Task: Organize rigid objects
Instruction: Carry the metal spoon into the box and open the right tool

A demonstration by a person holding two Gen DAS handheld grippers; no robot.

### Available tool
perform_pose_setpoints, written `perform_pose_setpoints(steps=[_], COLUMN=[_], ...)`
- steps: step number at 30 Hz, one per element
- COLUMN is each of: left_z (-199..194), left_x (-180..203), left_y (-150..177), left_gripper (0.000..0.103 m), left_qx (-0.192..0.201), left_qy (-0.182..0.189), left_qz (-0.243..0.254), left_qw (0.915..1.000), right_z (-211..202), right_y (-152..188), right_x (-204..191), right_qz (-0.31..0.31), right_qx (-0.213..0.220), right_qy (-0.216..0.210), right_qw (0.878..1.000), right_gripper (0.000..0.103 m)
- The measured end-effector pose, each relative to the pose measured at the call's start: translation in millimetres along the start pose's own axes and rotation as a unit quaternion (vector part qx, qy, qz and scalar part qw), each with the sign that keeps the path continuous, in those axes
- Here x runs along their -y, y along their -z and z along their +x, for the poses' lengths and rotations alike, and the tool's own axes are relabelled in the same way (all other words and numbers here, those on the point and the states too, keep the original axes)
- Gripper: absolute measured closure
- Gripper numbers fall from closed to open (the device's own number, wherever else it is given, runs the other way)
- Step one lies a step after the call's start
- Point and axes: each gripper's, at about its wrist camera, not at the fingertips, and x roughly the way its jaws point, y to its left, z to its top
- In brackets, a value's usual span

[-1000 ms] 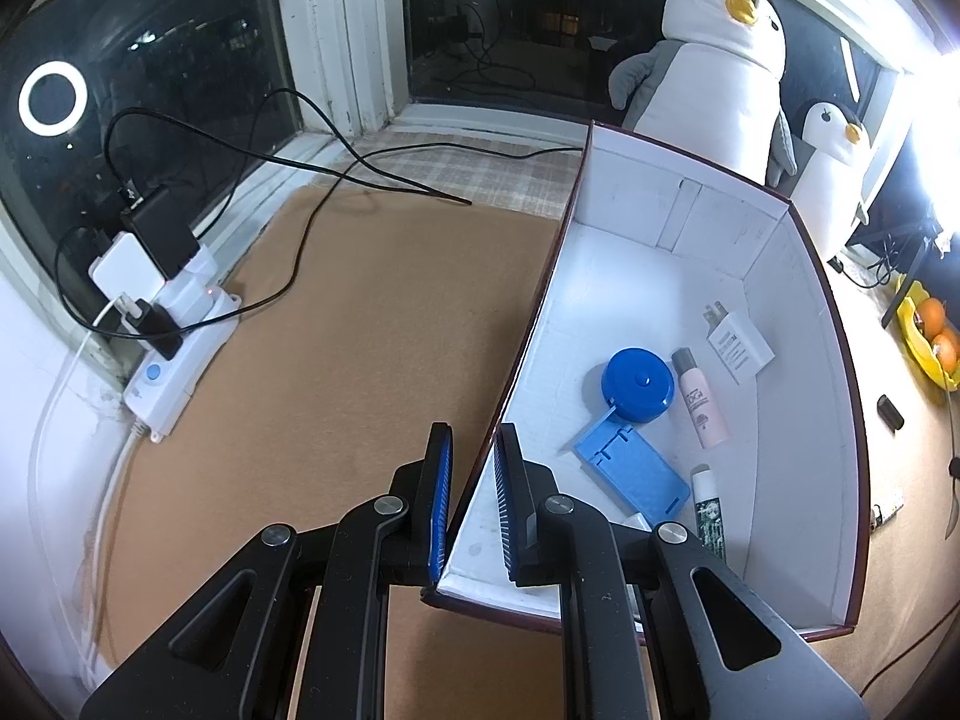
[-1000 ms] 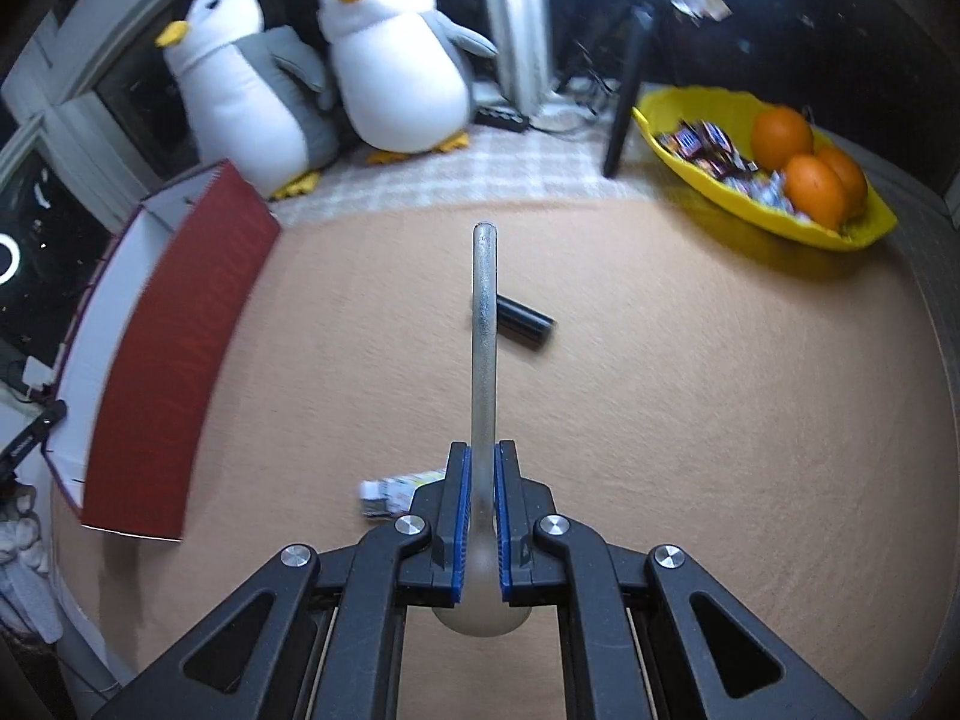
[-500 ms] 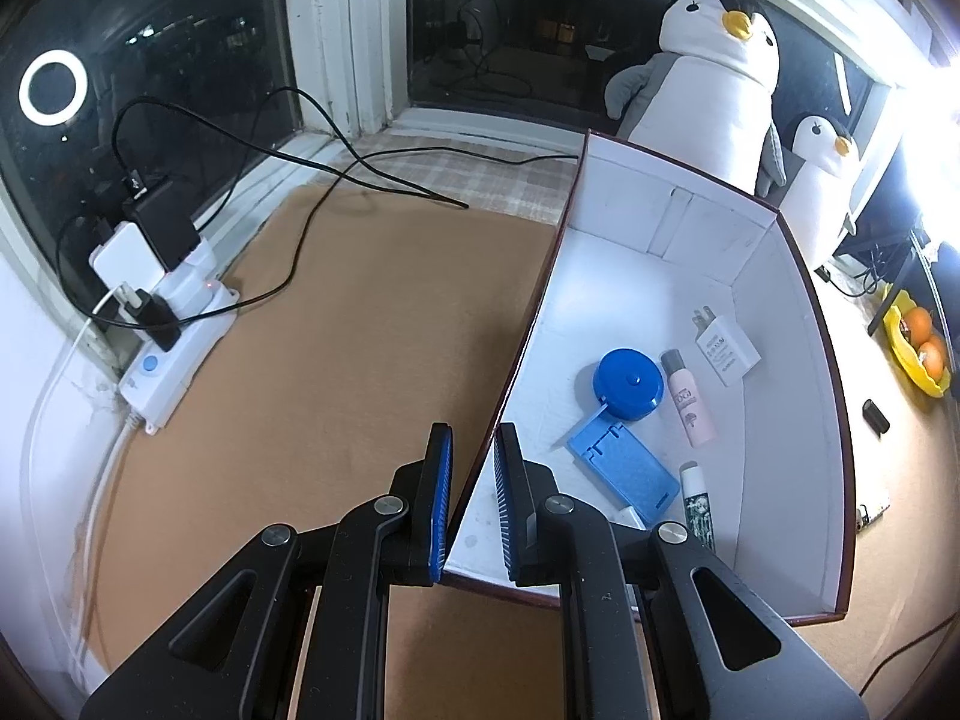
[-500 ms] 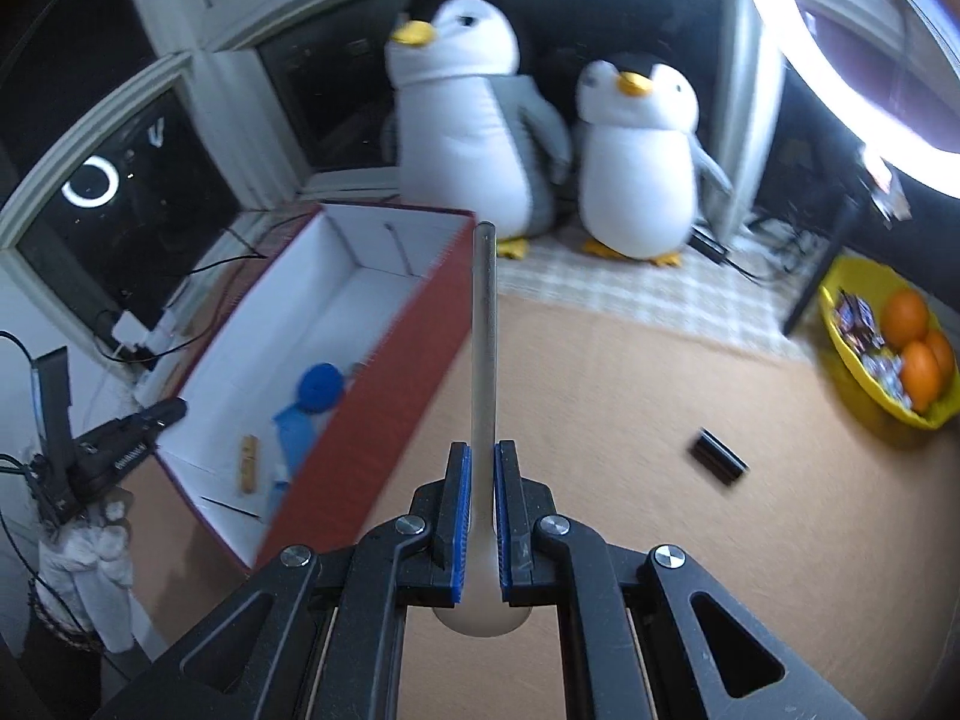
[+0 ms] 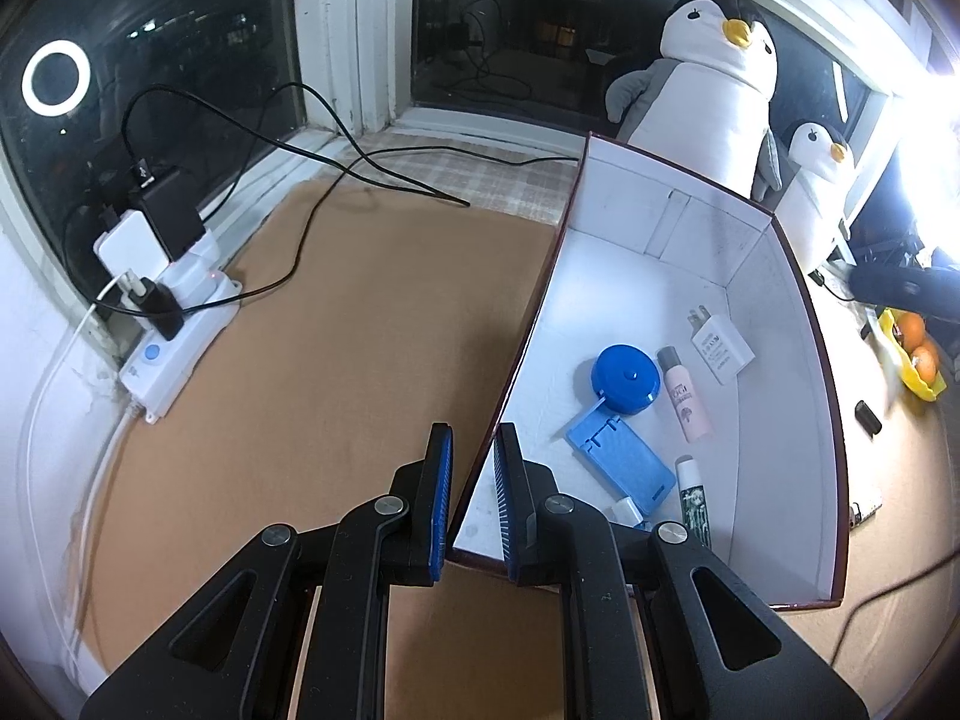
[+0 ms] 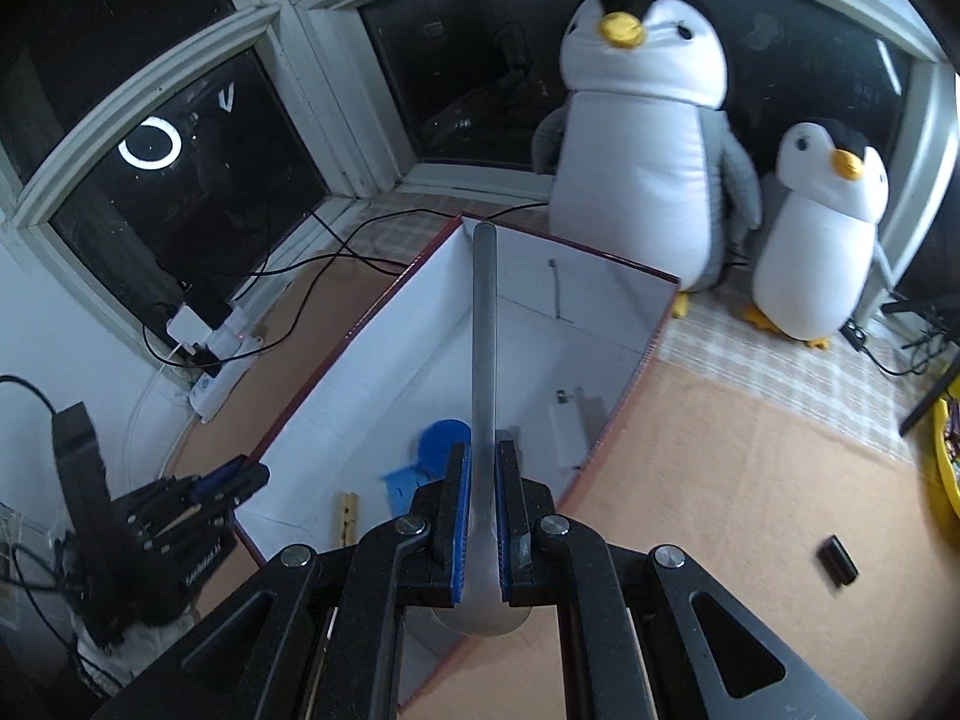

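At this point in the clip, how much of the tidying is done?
Partly. The box already holds a blue round case, blue stand, pink tube and white charger.

In hand: the right gripper carries a metal spoon above the box, while the left gripper straddles its wall.

Left: a small black item lies outside on the brown mat.

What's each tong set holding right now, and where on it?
Right tongs: shut on the metal spoon, gripped at the neck just above the bowl, handle pointing forward over the box. Left tongs: straddling the box's left wall near its front corner.
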Motion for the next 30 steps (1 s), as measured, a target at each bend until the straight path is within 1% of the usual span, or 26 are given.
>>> perform_pose_setpoints(steps=[5,11,16,20,21,22,23,24,25,30], left_z=[0,-1,-1,0,0,0,0,0,1,2], left_x=[0,-1,0,0,0,0,1,0,0,1], left_y=[1,2,2,1,1,1,1,1,1,2], left_gripper=[0.09,0.09,0.09,0.09,0.09,0.09,0.09,0.09,0.09,0.09], left_qx=[0.001,0.001,-0.001,-0.003,-0.003,-0.003,-0.003,-0.003,-0.004,-0.004], left_qy=[0.001,0.001,0.0,-0.001,-0.002,-0.002,-0.002,-0.002,-0.002,-0.003], left_qz=[-0.001,-0.001,-0.001,0.0,0.0,0.0,0.001,0.001,0.001,0.002], left_qw=[1.0,1.0,1.0,1.0,1.0,1.0,1.0,1.0,1.0,1.0], right_z=[34,73,92,96,96,97,97,96,95,91], right_y=[-11,-17,-14,-13,-13,-13,-12,-12,-12,-12], right_x=[-11,-12,-14,-18,-18,-18,-18,-18,-20,-21], right_qz=[-0.006,-0.005,-0.014,-0.027,-0.028,-0.029,-0.029,-0.03,-0.033,-0.039], right_qx=[-0.022,-0.056,-0.073,-0.074,-0.073,-0.076,-0.077,-0.074,-0.069,-0.065], right_qy=[0.005,0.011,0.021,0.03,0.032,0.03,0.029,0.031,0.034,0.033], right_qw=[1.0,0.998,0.997,0.996,0.996,0.996,0.996,0.996,0.996,0.997], right_gripper=[0.096,0.096,0.096,0.096,0.094,0.084,0.077,0.065,0.059,0.059])
